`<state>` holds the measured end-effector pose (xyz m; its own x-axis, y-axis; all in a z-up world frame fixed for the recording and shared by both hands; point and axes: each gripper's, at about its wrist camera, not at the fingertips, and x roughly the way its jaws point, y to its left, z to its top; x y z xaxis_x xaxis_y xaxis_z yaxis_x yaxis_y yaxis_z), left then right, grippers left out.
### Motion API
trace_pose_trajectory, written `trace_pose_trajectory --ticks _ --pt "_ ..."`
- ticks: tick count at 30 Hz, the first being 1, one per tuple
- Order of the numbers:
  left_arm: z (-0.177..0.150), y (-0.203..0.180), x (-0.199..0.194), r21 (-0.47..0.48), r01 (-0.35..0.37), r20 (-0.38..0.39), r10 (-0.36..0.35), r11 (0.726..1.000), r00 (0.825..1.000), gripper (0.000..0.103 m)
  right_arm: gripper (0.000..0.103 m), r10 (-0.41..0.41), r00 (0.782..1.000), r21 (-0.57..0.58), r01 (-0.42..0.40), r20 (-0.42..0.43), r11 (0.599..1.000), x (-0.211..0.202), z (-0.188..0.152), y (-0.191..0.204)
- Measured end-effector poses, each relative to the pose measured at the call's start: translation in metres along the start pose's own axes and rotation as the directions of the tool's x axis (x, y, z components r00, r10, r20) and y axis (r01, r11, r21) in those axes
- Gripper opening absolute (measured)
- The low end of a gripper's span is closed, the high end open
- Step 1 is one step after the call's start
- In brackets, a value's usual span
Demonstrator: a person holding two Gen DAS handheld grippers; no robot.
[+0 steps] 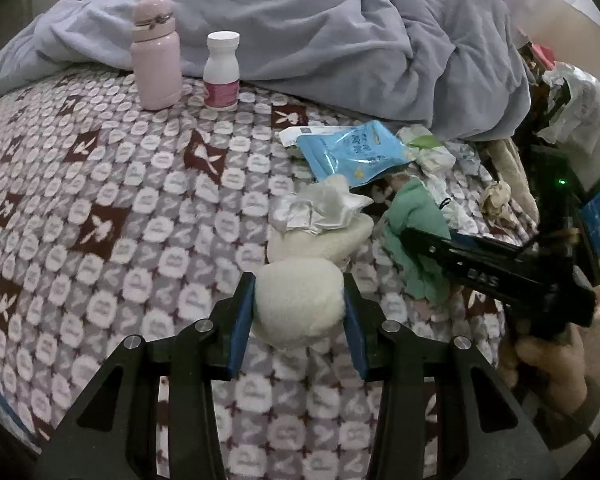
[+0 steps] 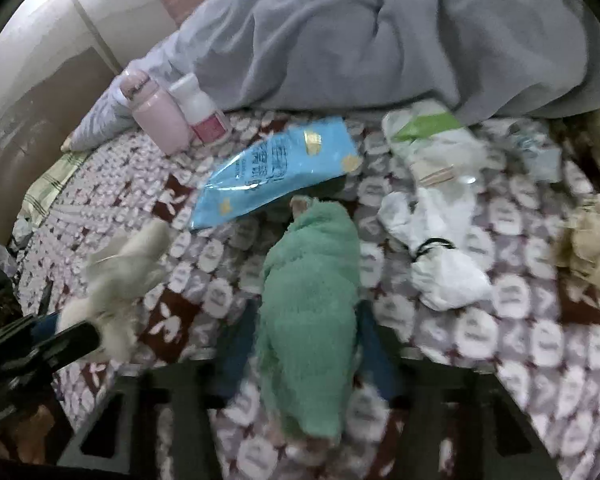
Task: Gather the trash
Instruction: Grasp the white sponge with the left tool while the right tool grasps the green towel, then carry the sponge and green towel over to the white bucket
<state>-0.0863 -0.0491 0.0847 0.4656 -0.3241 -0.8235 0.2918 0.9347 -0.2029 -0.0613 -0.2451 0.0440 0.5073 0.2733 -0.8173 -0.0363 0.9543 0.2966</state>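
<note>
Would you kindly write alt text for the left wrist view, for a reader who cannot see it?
The left tool grips a fluffy cream sock on a patterned bedspread. Beyond it lie a crumpled silver wrapper, a blue packet and a green sock; a pink flask and white bottle stand behind.

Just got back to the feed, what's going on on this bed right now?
A person is clearing a littered bed with two tools. The left hand-held gripper is closed on a cream fluffy sock, and the right hand-held gripper has a green fluffy sock between its fingers. A blue snack bag, a crumpled foil wrapper and tissues still lie on the patterned blanket. A pink flask and white pill bottle stand upright behind.
</note>
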Motion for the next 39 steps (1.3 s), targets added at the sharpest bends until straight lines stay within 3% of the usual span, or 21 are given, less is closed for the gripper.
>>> trace_pose_trajectory --ticks 4,16,28,39 --pt "-0.004 -0.005 -0.001 -0.014 0.013 0.008 -0.013 1.0 1.0 0.039 0.034 0.004 0.999 -0.018 -0.004 0.033 1.0 -0.011 -0.007 0.0" --pt "-0.007 -0.05 -0.012 0.029 0.024 0.059 -0.026 0.999 0.998 0.039 0.034 0.013 0.995 -0.01 -0.012 0.094 1.0 -0.08 -0.04 -0.019" --pt "-0.012 -0.11 -0.022 0.105 0.069 0.085 -0.078 0.992 0.993 0.039 0.034 -0.06 0.984 0.03 0.056 0.168 0.998 -0.137 -0.063 -0.049" --pt "-0.014 -0.176 -0.015 0.188 0.123 0.062 -0.137 0.974 0.989 0.039 0.034 -0.124 0.97 0.118 0.101 0.21 0.988 -0.177 -0.081 -0.093"
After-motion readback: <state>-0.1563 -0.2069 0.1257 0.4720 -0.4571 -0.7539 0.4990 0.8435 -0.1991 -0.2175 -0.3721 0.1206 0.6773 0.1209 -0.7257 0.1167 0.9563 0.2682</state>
